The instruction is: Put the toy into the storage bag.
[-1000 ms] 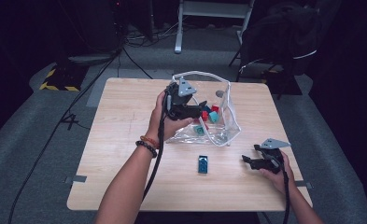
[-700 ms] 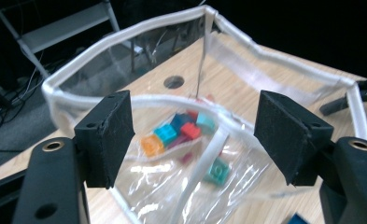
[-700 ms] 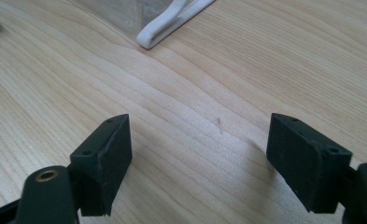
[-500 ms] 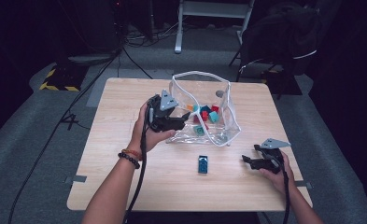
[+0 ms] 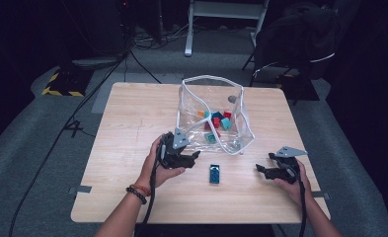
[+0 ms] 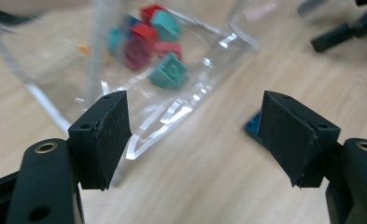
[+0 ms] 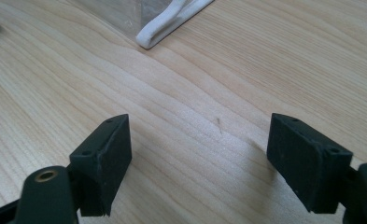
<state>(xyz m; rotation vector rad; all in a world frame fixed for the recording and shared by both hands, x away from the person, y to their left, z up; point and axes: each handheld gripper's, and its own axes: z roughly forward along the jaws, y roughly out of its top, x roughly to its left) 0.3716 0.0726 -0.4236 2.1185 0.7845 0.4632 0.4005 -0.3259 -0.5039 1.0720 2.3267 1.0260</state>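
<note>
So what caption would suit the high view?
Open left gripper nears a blue block beside the clear bag.

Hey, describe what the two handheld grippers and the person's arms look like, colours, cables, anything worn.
Both the left gripper and the right gripper are black, each with two blocky jaws, a grey three-cornered plate on top and a trailing black cable. The forearms are bare, with no sleeves in sight. The left wrist wears beaded bracelets, one dark, one orange-red.
</note>
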